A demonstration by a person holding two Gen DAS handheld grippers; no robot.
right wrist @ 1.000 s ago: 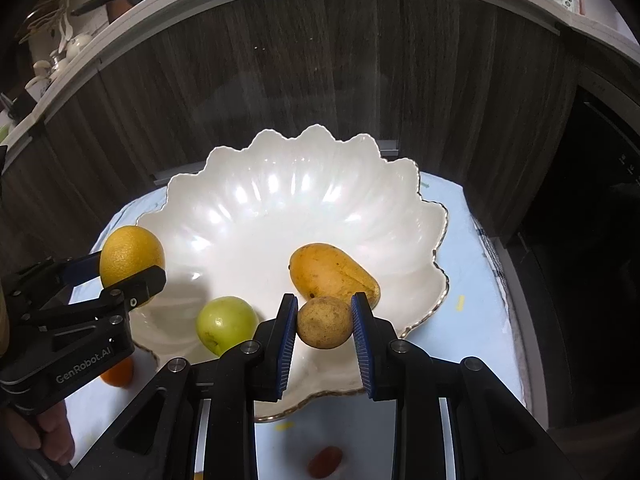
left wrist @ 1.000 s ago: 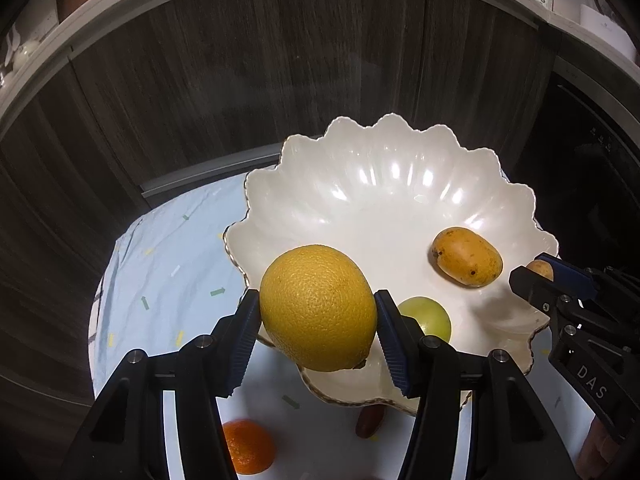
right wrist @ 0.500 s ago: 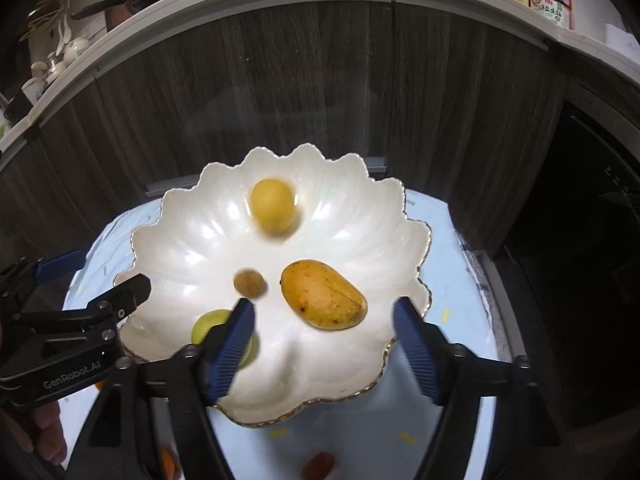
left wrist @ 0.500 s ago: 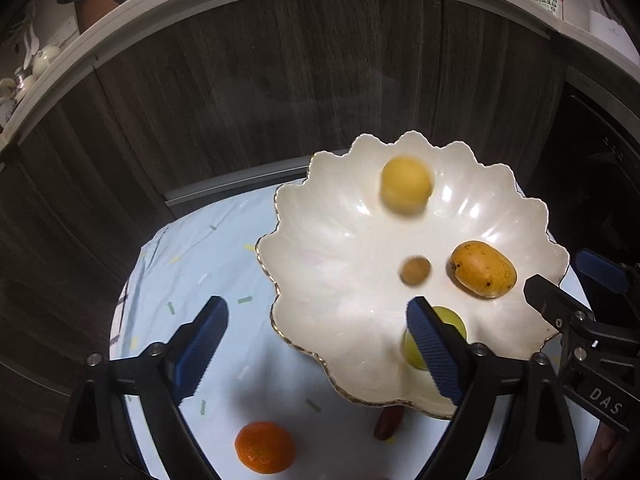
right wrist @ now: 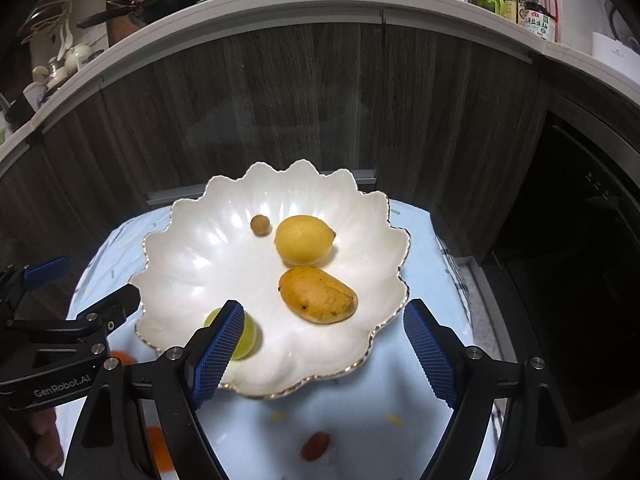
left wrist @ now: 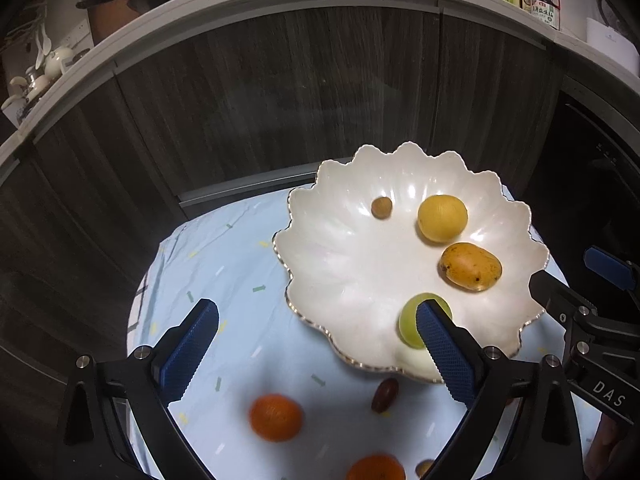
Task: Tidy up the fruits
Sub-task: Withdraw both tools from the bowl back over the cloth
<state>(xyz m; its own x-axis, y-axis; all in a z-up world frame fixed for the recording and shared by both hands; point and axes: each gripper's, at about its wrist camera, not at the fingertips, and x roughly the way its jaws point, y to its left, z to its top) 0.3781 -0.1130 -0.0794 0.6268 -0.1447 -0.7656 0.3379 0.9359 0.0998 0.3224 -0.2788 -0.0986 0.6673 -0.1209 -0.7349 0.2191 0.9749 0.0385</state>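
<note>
Yellow lemon (left wrist: pixel 442 218) and brown longan (right wrist: pixel 260 225) now in bowl (right wrist: pixel 192 248), both tongs freshly opened, empty.

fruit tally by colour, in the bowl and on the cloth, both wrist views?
Yellow: 1, lemon in the bowl
Yellow-orange: 1, mango in the bowl
Green: 1, green fruit in the bowl
Brown: 1, small round fruit in the bowl
Orange: 2, oranges on the cloth
Dark red: 1, date-like fruit on the cloth
Total: 7, plus a small brownish piece cut off at the edge.

The scalloped white bowl (right wrist: pixel 192 264) holds a lemon (right wrist: pixel 304 239), mango (right wrist: pixel 318 294), green fruit (right wrist: pixel 249 334) and small brown fruit (right wrist: pixel 260 225).
</note>
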